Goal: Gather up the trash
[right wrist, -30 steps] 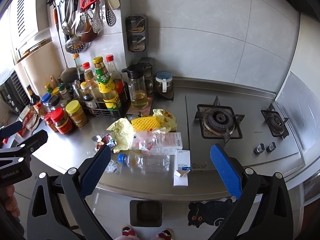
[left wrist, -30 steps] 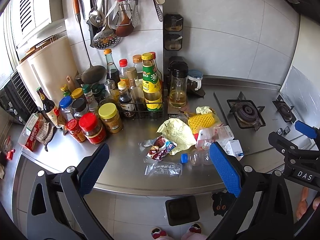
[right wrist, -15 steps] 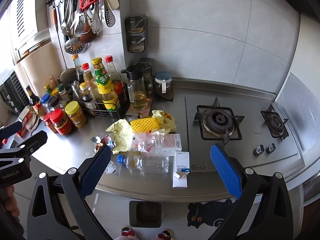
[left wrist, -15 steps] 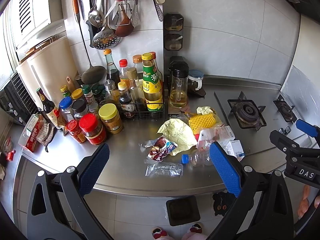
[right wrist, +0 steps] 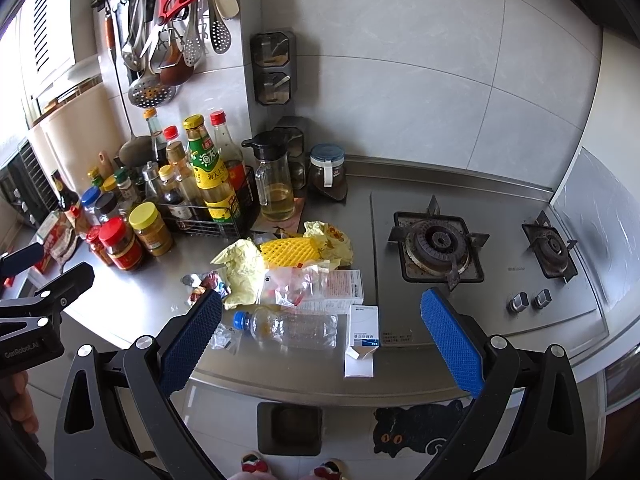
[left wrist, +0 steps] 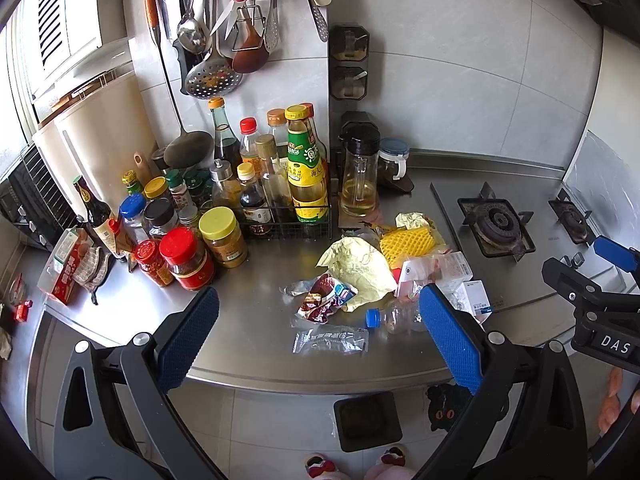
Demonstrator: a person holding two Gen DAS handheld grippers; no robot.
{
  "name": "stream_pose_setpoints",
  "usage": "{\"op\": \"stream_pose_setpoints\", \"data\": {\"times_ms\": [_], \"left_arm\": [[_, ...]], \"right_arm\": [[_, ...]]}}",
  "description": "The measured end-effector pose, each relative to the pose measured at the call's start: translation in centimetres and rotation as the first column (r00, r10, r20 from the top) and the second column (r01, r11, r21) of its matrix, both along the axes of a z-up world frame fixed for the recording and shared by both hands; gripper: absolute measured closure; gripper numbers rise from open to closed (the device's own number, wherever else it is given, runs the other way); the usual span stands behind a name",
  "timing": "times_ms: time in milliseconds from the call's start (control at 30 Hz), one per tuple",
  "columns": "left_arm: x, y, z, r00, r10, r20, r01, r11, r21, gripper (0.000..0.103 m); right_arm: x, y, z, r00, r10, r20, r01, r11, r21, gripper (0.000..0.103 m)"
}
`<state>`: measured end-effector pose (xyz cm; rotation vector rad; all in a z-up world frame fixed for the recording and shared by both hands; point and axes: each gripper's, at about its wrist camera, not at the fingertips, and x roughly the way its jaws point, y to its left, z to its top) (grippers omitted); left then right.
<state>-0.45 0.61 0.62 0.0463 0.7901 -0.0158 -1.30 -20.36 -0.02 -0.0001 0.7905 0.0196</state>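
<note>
**A:** What are the two grippers doing?

**B:** The left gripper (left wrist: 316, 336) sits low in its frame, blue-padded fingers spread wide with nothing between them. The right gripper (right wrist: 320, 336) is likewise wide open and empty, above the steel counter (right wrist: 140, 312) edge.

**A:** Where is the trash?

**B:** Mid-frame on the counter: a clear plastic bottle with a blue cap (right wrist: 288, 326) lying on its side, a small white carton (right wrist: 362, 336) just right of it, crumpled yellow paper (left wrist: 356, 266), yellow foam netting (left wrist: 406, 240) and a flat clear wrapper (left wrist: 330, 340). Sauce jars and bottles (left wrist: 192, 236) crowd the left. A black floor bin (right wrist: 290, 428) sits at the bottom centre.
</note>
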Motion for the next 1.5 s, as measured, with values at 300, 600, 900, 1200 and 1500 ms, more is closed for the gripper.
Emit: {"op": "stream_pose_setpoints", "data": {"times_ms": [300, 600, 900, 1200, 1500], "left_arm": [[0.4, 0.1, -0.1, 1.000, 0.001, -0.004, -0.001, 1.000, -0.004, 0.008], [0.6, 0.1, -1.0, 1.000, -0.012, 0.003, 0.012, 1.000, 0.007, 0.008], [1.5, 1.0, -6.6, 0.997, -0.057, -0.060, 0.053, 0.997, -0.059, 0.008], [2.8, 1.6, -13.1, 0.984, -0.067, -0.162, 0.055, 0.995, -0.079, 0.008], [4.5, 2.3, -18.4, 0.980, -0.088, -0.180, 0.069, 0.992, -0.106, 0.009]], "right_arm": [[0.2, -0.2, 0.0, 1.000, -0.003, 0.001, 0.003, 1.000, -0.002, 0.003], [0.3, -0.7, -1.1, 0.999, 0.032, 0.006, -0.032, 0.999, 0.018, 0.003], [1.3, -3.6, -6.4, 0.998, -0.028, -0.054, 0.028, 1.000, 0.003, 0.003], [3.2, -5.3, -12.7, 0.992, -0.020, -0.125, 0.017, 1.000, -0.025, 0.007], [5.8, -7.3, -18.4, 0.980, -0.018, -0.196, 0.035, 0.996, 0.084, 0.030]]}}
